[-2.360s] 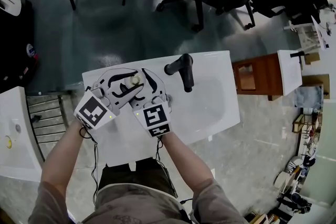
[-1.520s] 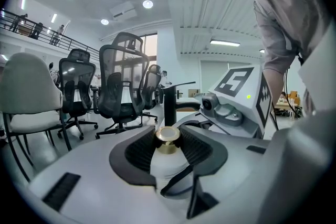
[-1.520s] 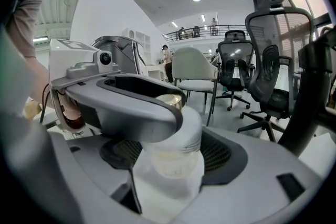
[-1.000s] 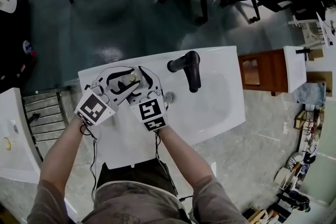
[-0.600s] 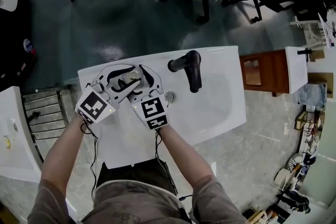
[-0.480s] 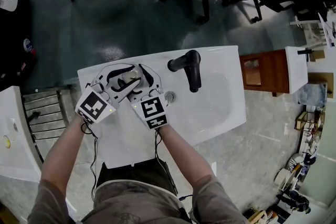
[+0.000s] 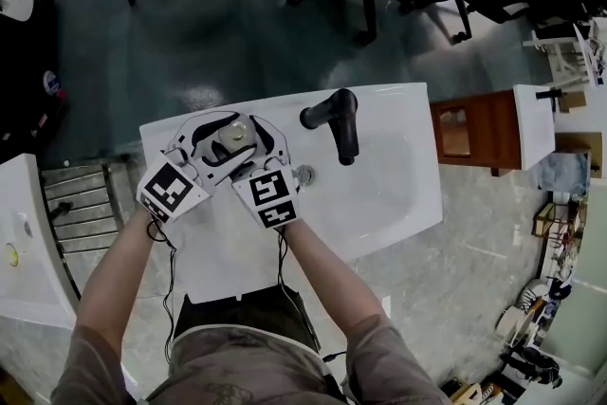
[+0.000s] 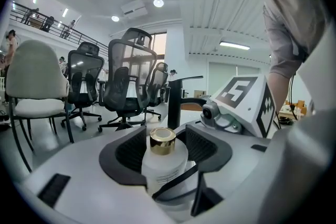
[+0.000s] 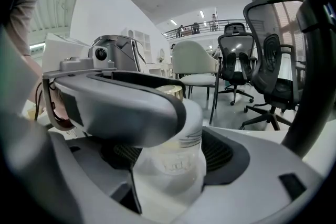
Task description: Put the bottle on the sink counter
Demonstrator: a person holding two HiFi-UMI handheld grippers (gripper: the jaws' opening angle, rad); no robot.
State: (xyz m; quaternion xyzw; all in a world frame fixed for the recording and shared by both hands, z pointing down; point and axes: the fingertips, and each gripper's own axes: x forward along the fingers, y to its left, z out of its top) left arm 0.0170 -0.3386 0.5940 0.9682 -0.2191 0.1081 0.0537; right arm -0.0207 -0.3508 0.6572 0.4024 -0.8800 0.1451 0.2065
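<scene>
The gold-capped white bottle [image 7: 233, 134] stood upright at the far-left corner of the sink desk [image 7: 237, 251], left of the black faucet [image 7: 337, 123]. The left tool [image 7: 220, 139] had just been opening, its jaws clear of the bottle between them; the right tool [image 7: 245, 143] apparently clamped it.

Head view: even overhead light, sharp centre, heavy fisheye bend at the edges. White sink counter [image 7: 228, 251] nearly blown out; soft glare patch on the floor [image 7: 204, 95], upper left. Both gripper views: black round vignette, bright ceiling lights [image 8: 158, 3], foreground soft, bottle [image 9: 176, 160] blurred lower centre.
</scene>
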